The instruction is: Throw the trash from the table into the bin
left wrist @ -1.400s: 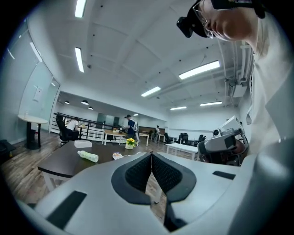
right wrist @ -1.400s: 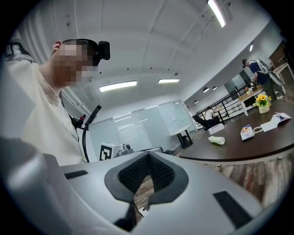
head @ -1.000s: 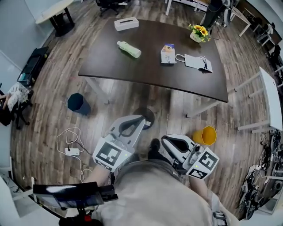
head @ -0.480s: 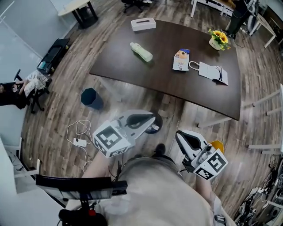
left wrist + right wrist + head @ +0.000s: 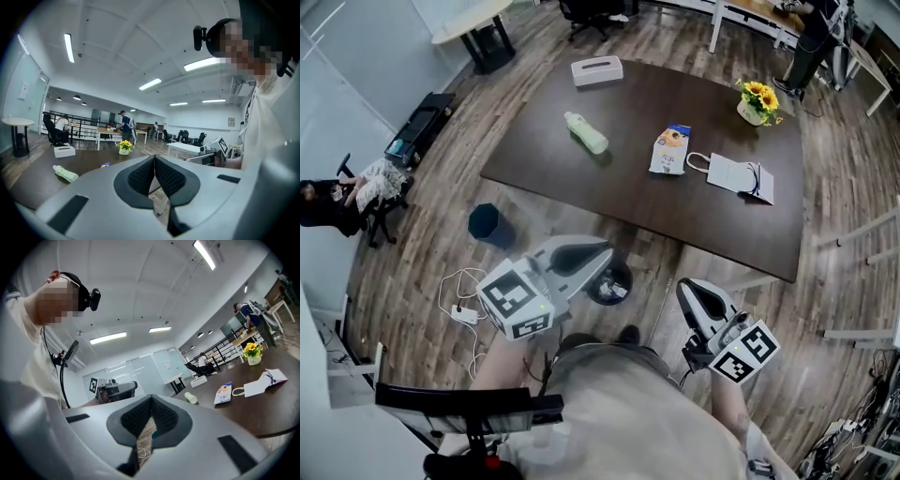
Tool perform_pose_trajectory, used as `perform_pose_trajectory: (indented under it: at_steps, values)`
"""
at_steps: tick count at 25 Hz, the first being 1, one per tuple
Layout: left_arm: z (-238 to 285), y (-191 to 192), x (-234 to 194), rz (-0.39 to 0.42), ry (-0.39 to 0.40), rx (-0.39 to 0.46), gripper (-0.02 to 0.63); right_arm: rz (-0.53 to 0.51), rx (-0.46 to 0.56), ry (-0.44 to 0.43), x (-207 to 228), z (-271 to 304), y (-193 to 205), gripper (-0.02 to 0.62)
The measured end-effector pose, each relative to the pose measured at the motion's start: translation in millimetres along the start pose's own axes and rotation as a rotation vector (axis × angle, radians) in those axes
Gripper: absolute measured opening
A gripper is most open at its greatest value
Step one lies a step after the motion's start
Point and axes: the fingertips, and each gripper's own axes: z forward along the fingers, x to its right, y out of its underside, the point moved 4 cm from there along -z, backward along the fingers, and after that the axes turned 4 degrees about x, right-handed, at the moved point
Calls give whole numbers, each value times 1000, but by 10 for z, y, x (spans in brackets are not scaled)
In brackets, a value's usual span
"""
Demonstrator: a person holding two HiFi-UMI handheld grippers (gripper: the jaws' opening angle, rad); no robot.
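The left gripper (image 5: pixel 598 253) and right gripper (image 5: pixel 687 287) both have jaws pressed together, empty. A green bottle (image 5: pixel 586 132), a snack packet (image 5: pixel 667 150) and a white paper bag (image 5: pixel 733 175) lie on the dark table (image 5: pixel 675 220); a blue bin (image 5: pixel 490 225) stands on the floor beside it

Lighting is bright and even: I trace it to the long ceiling strip lights (image 5: pixel 69 47), which burn out to plain white in both gripper views, and it leaves only a dull sheen on the dark table (image 5: pixel 675 202) and a soft shadow beneath it on the floor (image 5: pixel 422 234). The head view is sharp at its middle but bows straight lines toward its edges. Both gripper views are round and strongly curved with black corners, and my left gripper (image 5: pixel 154 157) and right gripper (image 5: pixel 151 397) read slightly soft close to the lens.
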Motion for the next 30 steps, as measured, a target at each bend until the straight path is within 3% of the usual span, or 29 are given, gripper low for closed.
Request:
perform_pose_trajectory:
  at_steps: [6,18,30]
  values:
    - [152,-111,-74,64,-65,-10,14,61,17,-19,199,-27,-59,13]
    - [114,-158,-530,149,-99,-37,14,39,-3,7,305,305,-127,14]
    - [-569,-222,-1896,116,-75,22,14,-43,-57,53,-44,1780,-121,14]
